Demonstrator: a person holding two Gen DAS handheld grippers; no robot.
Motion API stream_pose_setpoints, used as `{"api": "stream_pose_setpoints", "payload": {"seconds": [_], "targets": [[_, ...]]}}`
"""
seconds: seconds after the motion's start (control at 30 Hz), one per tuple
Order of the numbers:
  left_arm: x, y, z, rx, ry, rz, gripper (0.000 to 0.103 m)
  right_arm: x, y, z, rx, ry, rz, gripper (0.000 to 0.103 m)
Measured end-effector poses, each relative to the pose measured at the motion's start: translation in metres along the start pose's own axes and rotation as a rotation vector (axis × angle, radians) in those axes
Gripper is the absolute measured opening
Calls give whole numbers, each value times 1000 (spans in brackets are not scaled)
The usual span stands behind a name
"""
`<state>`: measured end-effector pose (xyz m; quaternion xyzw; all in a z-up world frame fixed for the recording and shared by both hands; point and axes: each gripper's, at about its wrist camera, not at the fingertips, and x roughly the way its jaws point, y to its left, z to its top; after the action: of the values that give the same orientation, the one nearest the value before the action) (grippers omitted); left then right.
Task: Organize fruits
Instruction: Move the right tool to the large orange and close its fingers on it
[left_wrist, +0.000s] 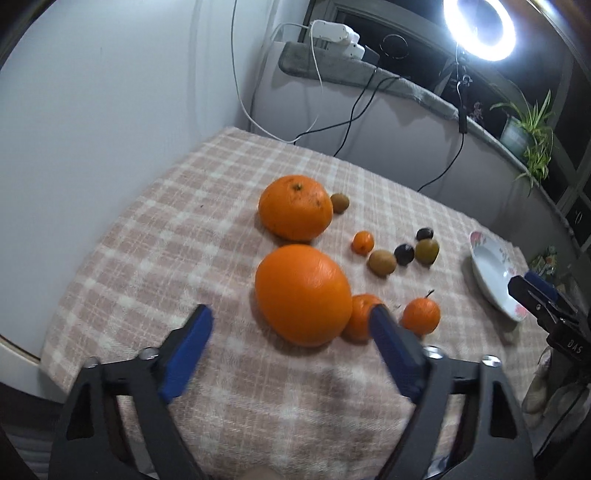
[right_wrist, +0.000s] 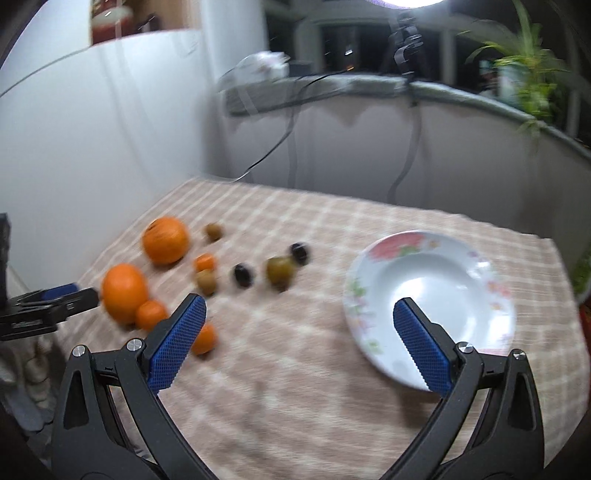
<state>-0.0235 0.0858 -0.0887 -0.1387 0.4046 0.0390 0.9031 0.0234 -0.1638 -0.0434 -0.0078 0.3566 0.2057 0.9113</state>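
Observation:
Two large oranges (left_wrist: 303, 293) (left_wrist: 294, 207) lie on the checked tablecloth, with small mandarins (left_wrist: 421, 315), green-brown fruits (left_wrist: 382, 262) and dark plums (left_wrist: 403, 254) to their right. My left gripper (left_wrist: 291, 317) is open and empty, just in front of the nearer large orange. A white floral plate (right_wrist: 476, 266) lies empty at the right. My right gripper (right_wrist: 297, 306) is open and empty above the cloth, between the fruits (right_wrist: 125, 291) and the plate. The right wrist view is blurred.
The table (left_wrist: 147, 229) stands against a white wall at the left. Cables (left_wrist: 354, 110), a ring light (left_wrist: 480, 27) and a potted plant (left_wrist: 528, 129) are behind it on a ledge. The right gripper's tip (left_wrist: 532, 295) shows at the left wrist view's right edge.

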Motion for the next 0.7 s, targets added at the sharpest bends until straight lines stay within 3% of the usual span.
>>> {"api": "stream_pose_setpoints", "payload": {"seconds": [0.13, 0.27, 0.5, 0.57, 0.7], "targets": [[7, 6, -5, -22, 36, -45, 60, 16, 21, 2, -38, 58, 112, 103], [7, 10, -7, -44, 47, -75, 46, 30, 36, 10, -43, 118, 207, 91], [9, 15, -3, -51, 53, -88, 46, 50, 68, 27, -66, 193, 360, 91], [10, 15, -2, -47, 50, -76, 57, 57, 77, 32, -65, 220, 403, 91], [14, 14, -2, -50, 57, -87, 67, 72, 98, 38, -94, 267, 459, 91]]}}
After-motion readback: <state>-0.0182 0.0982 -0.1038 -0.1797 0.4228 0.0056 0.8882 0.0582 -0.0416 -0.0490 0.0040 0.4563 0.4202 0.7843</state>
